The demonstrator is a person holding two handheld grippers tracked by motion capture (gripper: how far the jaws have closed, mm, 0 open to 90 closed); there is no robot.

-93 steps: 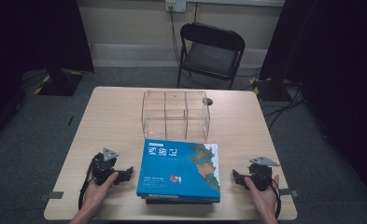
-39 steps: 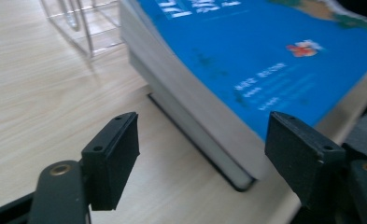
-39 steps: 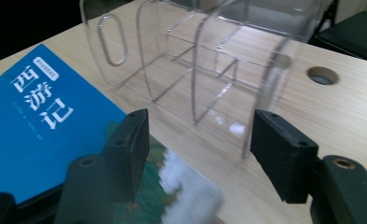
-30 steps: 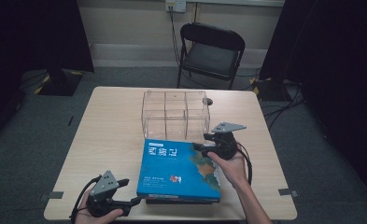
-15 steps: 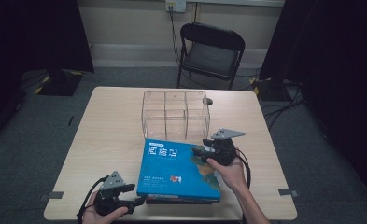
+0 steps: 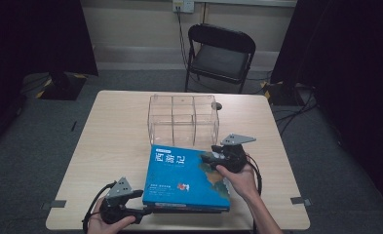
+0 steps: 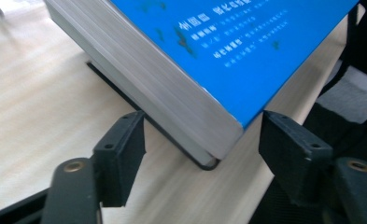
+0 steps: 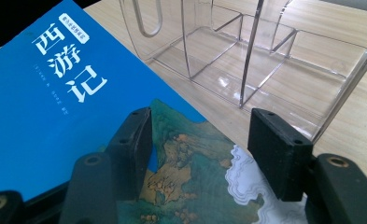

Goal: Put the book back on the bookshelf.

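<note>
Standing on grey carpet (image 6: 28,146), wooden table (image 6: 116,131) faces a black chair (image 6: 220,53).

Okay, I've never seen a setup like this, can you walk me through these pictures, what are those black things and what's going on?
A person at a table holds a two-jawed grasping tool in each hand. One camera looks down from above; the other two ride on the tools, looking along their black jaws. On the table lie a stack of books with a blue book on top, and beyond it a clear plastic organizer with compartments. The left tool sits at the stack's near corner, jaws open either side of it after just closing somewhat. The right tool hovers open over the cover's far right corner. Nothing is gripped yet.
</note>
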